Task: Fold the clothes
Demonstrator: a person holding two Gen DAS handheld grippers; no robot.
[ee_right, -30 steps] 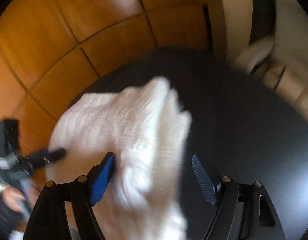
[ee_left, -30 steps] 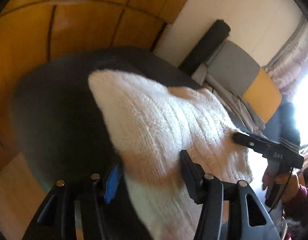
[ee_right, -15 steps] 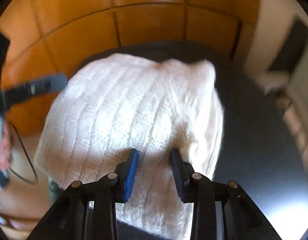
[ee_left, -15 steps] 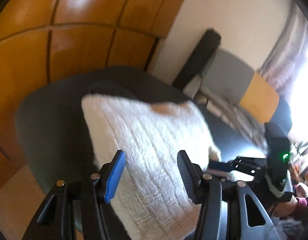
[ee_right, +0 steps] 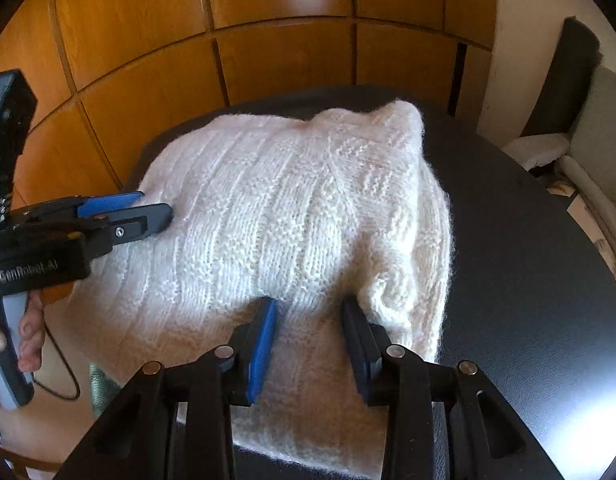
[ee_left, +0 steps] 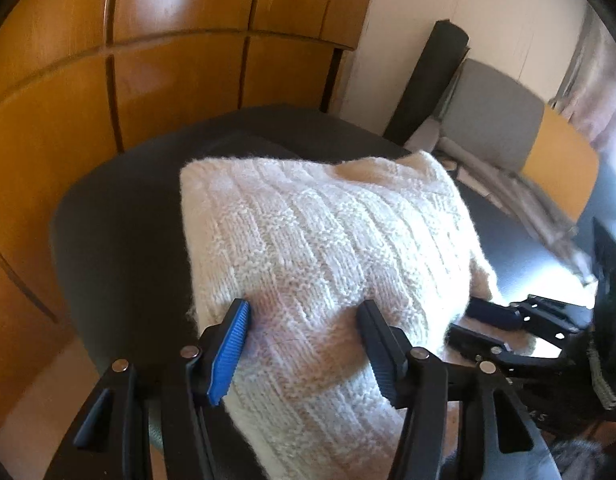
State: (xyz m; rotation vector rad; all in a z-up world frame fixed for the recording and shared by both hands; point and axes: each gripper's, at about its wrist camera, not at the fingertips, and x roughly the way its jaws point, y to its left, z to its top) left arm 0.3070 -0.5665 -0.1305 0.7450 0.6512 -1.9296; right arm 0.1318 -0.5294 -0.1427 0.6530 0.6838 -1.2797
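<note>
Left claw (ee_left: 303, 316) lowered onto sweater (ee_left: 328, 248), gaping; right claw (ee_right: 310, 312) likewise parted.

White knit sweater (ee_right: 291, 216) folded on table

white sweater (ee_right: 291, 216) now folded flat, right claw (ee_right: 310, 320) narrowed over its hem
</note>
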